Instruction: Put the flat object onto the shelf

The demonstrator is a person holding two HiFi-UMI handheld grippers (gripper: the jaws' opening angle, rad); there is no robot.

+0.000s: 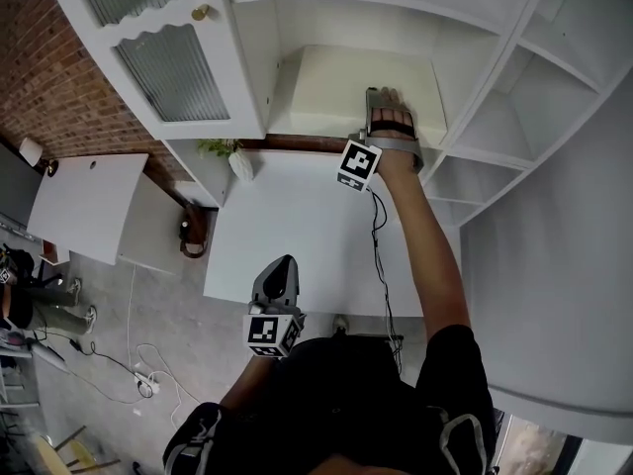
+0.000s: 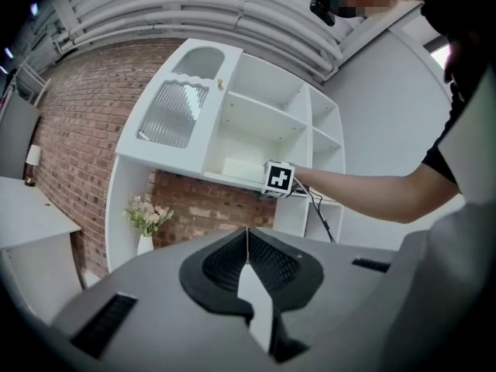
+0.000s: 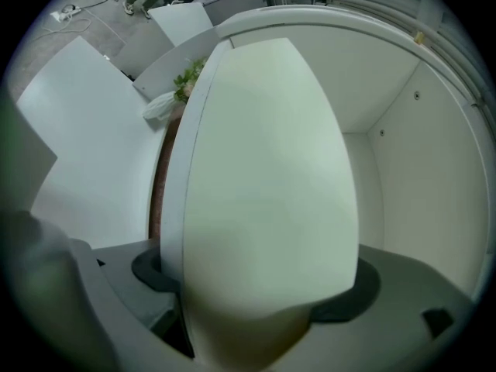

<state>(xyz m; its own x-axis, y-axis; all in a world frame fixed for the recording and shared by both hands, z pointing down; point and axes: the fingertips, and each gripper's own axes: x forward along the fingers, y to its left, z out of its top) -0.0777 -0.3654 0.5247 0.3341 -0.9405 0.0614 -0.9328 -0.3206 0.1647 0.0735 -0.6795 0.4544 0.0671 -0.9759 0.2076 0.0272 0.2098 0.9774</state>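
The flat object point(image 1: 331, 87), a pale cream slab, lies on the shelf point(image 1: 297, 137) of a white cabinet in the upper middle of the head view, inside an open compartment just right of a door with ribbed glass point(image 1: 168, 67). The right tongs point(image 1: 386, 107) reach in over the slab's right part on an outstretched arm. In the right gripper view the slab fills the middle of the frame and runs back between the two dark pads, which stand spread wide at either side of its near end, so it sits between open tongs and is not squeezed. The left tongs point(image 1: 282, 270) hang low in the lower middle of the head view, over the near edge of the white desk point(image 1: 287, 226). The left gripper view shows their jaws closed together with nothing between them. A small white vase of flowers point(image 1: 235, 158) stands at the desk's far left corner, below the cabinet
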